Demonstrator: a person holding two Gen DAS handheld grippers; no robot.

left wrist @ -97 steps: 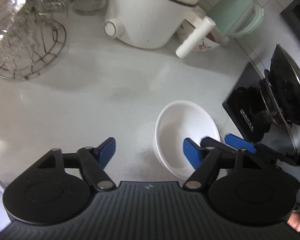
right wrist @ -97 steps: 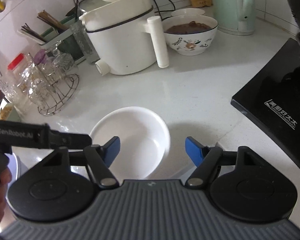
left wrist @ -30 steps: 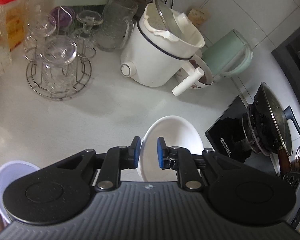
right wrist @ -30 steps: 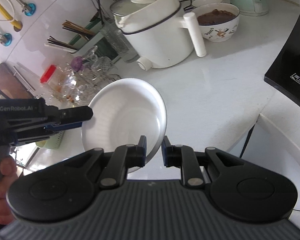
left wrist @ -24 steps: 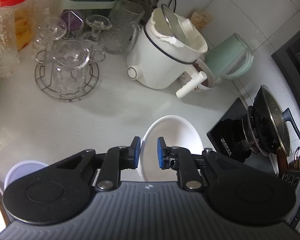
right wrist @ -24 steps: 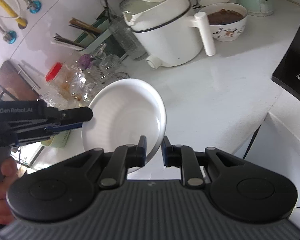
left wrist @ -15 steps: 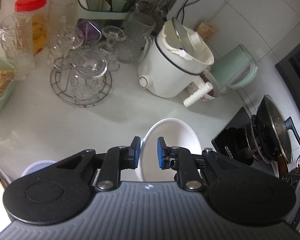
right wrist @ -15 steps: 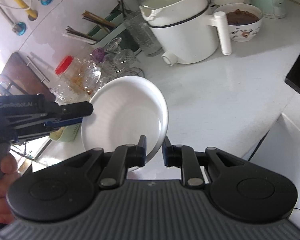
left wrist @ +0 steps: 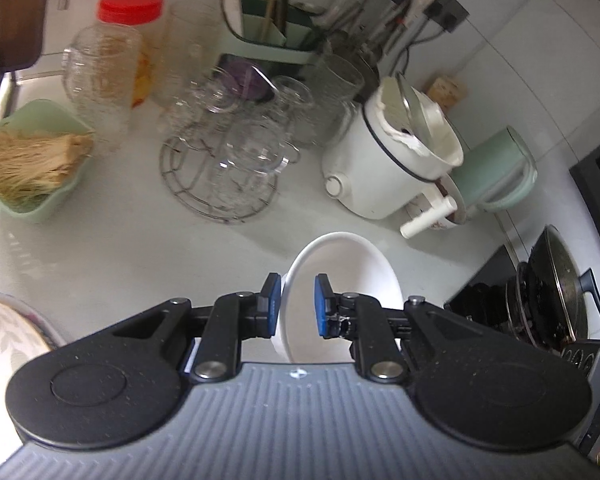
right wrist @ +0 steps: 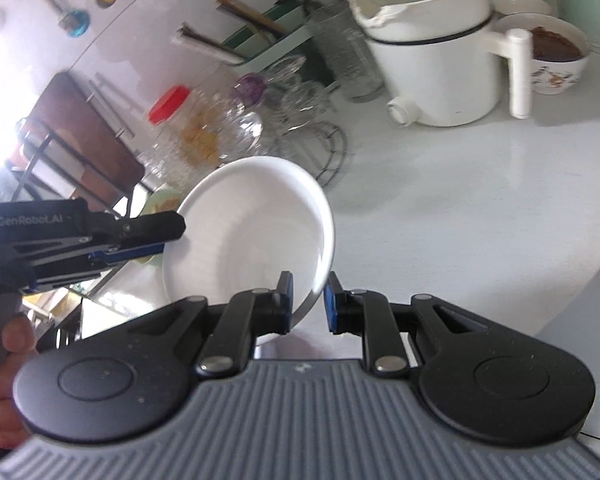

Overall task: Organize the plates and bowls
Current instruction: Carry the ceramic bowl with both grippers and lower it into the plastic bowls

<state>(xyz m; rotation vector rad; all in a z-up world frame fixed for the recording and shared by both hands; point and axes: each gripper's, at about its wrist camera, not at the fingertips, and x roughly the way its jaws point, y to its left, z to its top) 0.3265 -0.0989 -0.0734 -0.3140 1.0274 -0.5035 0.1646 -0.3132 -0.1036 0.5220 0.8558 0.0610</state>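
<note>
Left gripper [left wrist: 296, 304] nearly closed, clamped on rim of white bowl [left wrist: 352, 272] at lower centre of frame; right gripper [right wrist: 308, 300] likewise pinched on bowl's opposite rim [right wrist: 252, 232]. Bowl held tilted, off the white worktop [left wrist: 120, 240]. Patterned dish [left wrist: 4, 336] at left edge. Farther up: wire rack of glasses [left wrist: 228, 160] centre, white pot [left wrist: 384, 168] right, green tub [left wrist: 32, 160] left, red-lidded jar [left wrist: 116, 52] upper left.

Two tools, the left tool [left wrist: 297, 305] and right tool [right wrist: 307, 302], one white bowl [right wrist: 252, 236], one white pot [left wrist: 384, 160], one green kettle [left wrist: 496, 172], one red-lidded jar [left wrist: 120, 44] show.
</note>
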